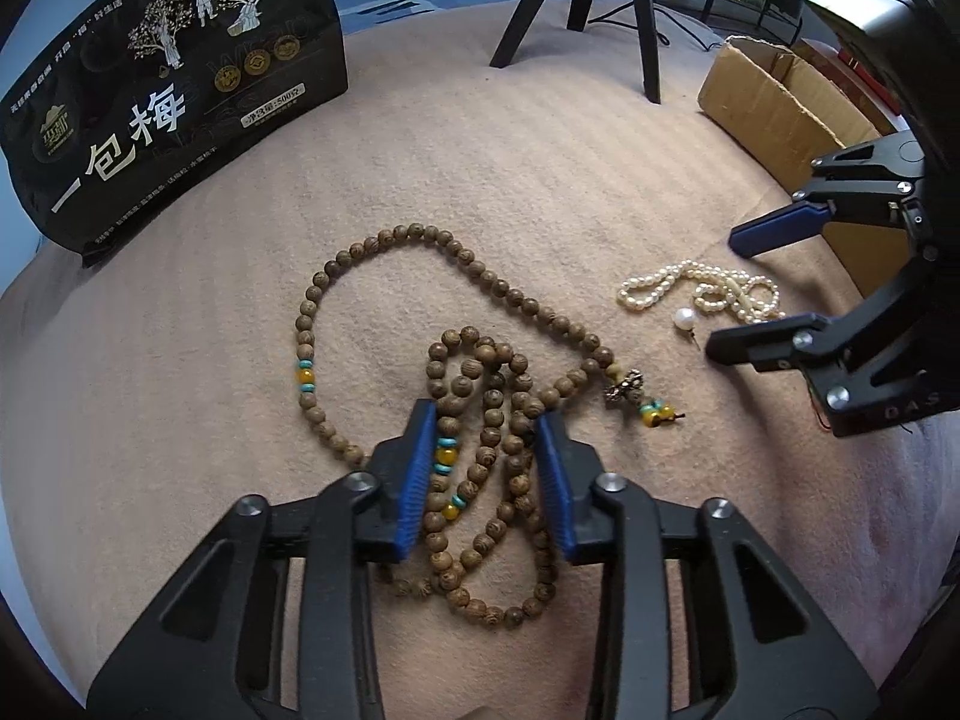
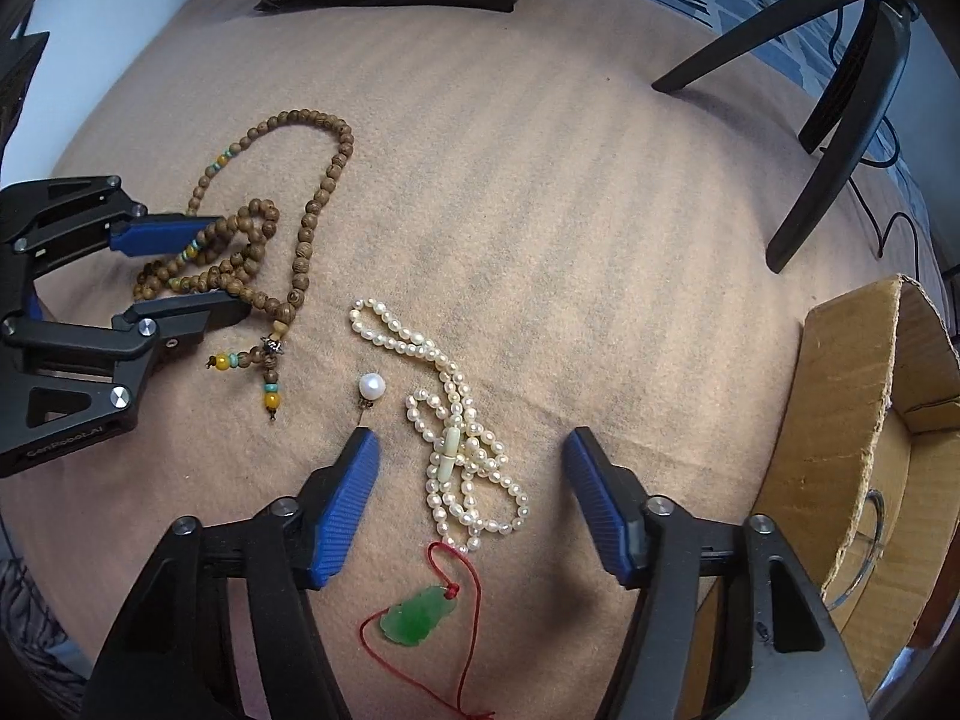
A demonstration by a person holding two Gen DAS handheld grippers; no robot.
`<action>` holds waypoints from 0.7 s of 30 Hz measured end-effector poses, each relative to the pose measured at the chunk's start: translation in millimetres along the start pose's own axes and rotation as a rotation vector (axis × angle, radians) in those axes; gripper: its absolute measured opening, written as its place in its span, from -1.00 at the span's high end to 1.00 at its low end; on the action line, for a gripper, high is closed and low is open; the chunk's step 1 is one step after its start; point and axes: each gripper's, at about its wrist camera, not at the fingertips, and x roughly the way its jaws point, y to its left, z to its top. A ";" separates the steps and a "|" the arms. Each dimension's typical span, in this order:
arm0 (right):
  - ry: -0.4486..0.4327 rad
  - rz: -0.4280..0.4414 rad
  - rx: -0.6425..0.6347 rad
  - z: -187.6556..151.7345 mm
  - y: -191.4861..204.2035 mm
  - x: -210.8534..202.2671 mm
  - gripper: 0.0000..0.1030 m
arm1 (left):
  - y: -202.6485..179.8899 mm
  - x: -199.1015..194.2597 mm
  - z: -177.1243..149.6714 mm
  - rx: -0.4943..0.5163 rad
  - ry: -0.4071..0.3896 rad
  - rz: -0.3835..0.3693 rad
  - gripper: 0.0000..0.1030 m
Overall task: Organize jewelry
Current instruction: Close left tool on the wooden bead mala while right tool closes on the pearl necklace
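Note:
A long wooden bead necklace (image 1: pixel 456 372) with turquoise and amber beads lies in loops on the tan cloth; it also shows in the right wrist view (image 2: pixel 300 228). My left gripper (image 1: pixel 486 426) is open, low over the cloth, its blue pads either side of the bunched loops. A white pearl necklace (image 2: pixel 456 444) lies between the open fingers of my right gripper (image 2: pixel 471 450), also seen in the left wrist view (image 1: pixel 702 288). A single pearl earring (image 2: pixel 371 389) lies just left of it. A green jade pendant (image 2: pixel 420 618) on red cord lies nearer the camera.
A cardboard box (image 2: pixel 864 438) stands at the right with a glass container inside. A black snack bag (image 1: pixel 168 90) stands at the back left. Black tripod legs (image 2: pixel 840 120) stand at the back right on the tan cloth (image 2: pixel 570 210).

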 end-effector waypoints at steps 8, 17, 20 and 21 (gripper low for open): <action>-0.014 0.030 -0.009 4.5 11.6 0.2 0.80 | -1.8 -7.0 -8.1 -0.087 -0.013 -0.043 0.65; -0.072 0.042 0.043 -4.0 14.8 -15.1 0.88 | -4.9 -26.2 -19.9 -0.168 -0.033 -0.072 0.66; -0.106 0.055 0.067 -6.2 12.3 -26.8 0.88 | -8.2 -39.4 -21.8 -0.174 -0.053 -0.072 0.66; -0.114 0.058 0.074 -7.7 11.0 -30.6 0.88 | -9.0 -42.8 -21.6 -0.174 -0.057 -0.074 0.66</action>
